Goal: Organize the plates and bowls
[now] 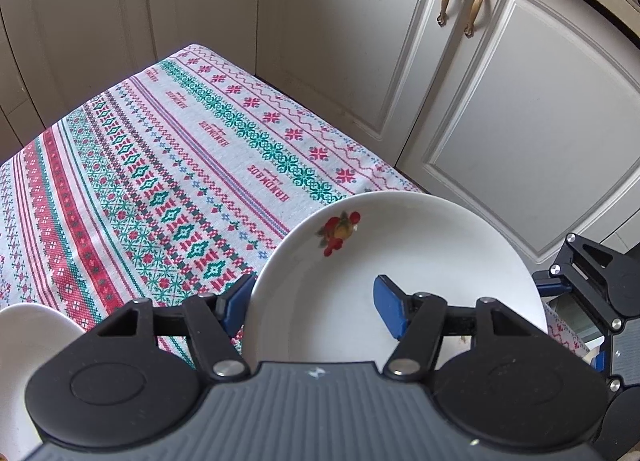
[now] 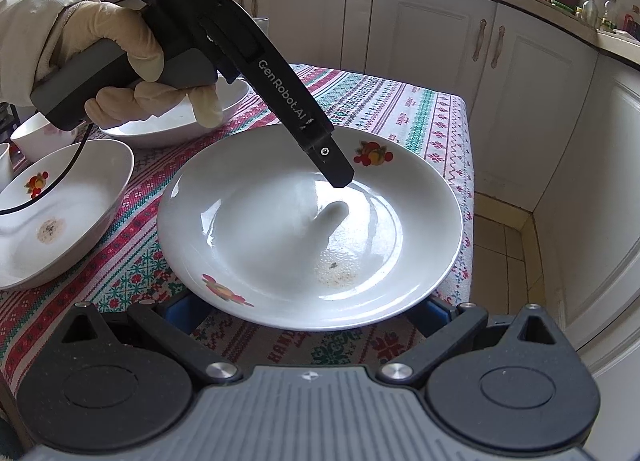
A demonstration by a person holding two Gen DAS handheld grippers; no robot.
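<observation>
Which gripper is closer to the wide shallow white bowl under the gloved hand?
Left. The left gripper sits just beside the wide shallow white bowl, at the fruit-decorated white plate's far rim. The right gripper is across that plate, at its near rim.

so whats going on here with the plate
A person with a claw in each hand is sorting dishes on a table covered with a cloth. The left claw, held in a gloved hand, hangs open over the big fruit-print plate. The right claw sits open at the plate's near rim. The plate lies on the cloth, with bowls beside it.
</observation>
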